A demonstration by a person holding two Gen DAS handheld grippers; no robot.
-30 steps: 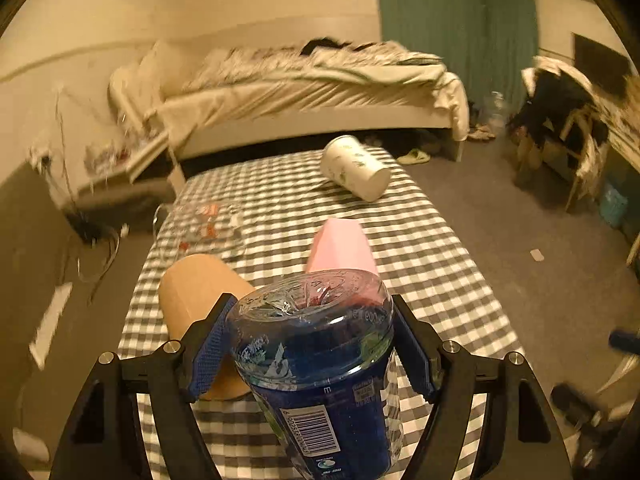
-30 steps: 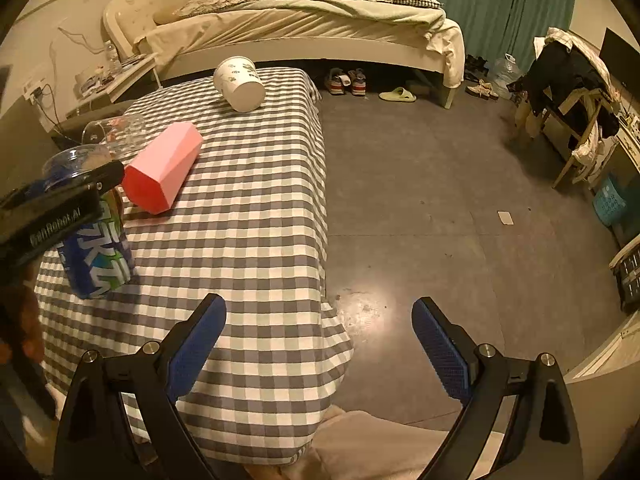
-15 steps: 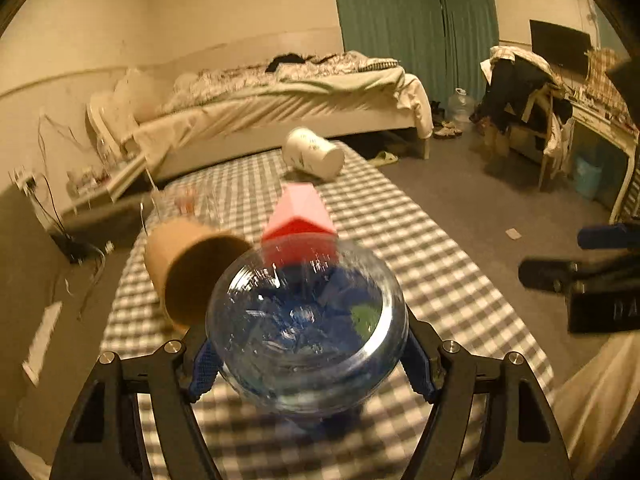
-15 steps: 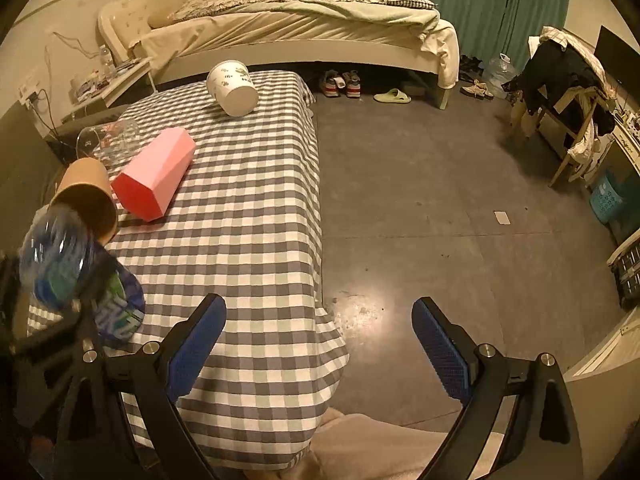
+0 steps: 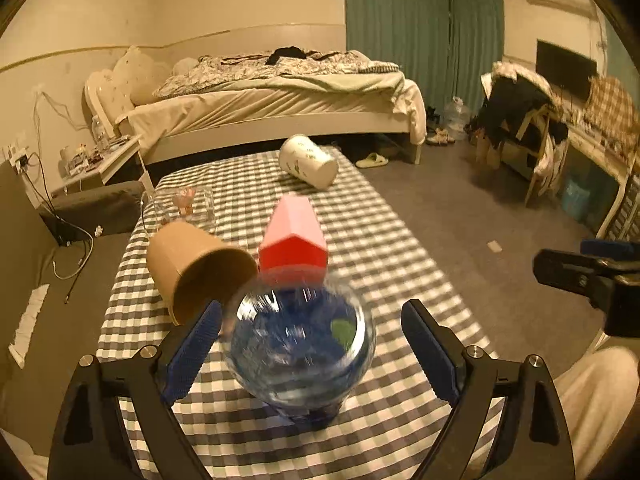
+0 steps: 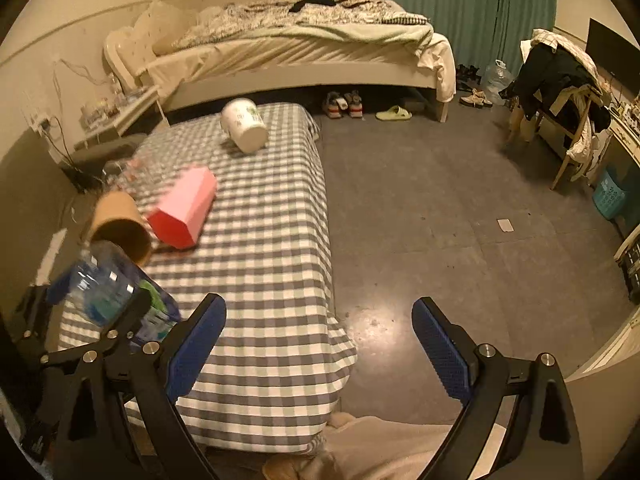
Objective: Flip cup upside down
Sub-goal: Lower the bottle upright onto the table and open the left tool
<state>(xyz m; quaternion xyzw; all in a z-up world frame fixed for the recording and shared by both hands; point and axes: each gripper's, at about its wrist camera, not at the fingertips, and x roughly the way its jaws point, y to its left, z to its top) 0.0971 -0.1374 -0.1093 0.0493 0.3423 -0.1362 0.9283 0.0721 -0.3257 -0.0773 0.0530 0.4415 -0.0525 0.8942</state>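
Blur is smearing the blue plastic cup point(image 5: 300, 344), which is sitting between the fingers of the left claw point(image 5: 310, 344) with its clear bottom facing the camera. Both blue pads are standing clear of its sides, so the left claw is spread wide and not squeezing it. From the right wrist view the cup point(image 6: 116, 300) is showing tilted at the near left corner of the checked table point(image 6: 272, 240), and I cannot tell whether it is touching the cloth.

The right claw point(image 6: 320, 338) is gaping wide with nothing between its fingers, hanging beyond the table's near right edge, above the bare floor point(image 6: 440, 220).

A brown paper cup point(image 5: 196, 268) is lying on its side just past the blue one, mouth toward us, and a pink faceted box point(image 5: 294, 236) is lying beside it. A white cup point(image 5: 308, 162) is lying tipped over at the far end, and a clear glass mug point(image 5: 180, 208) is resting behind the paper cup.
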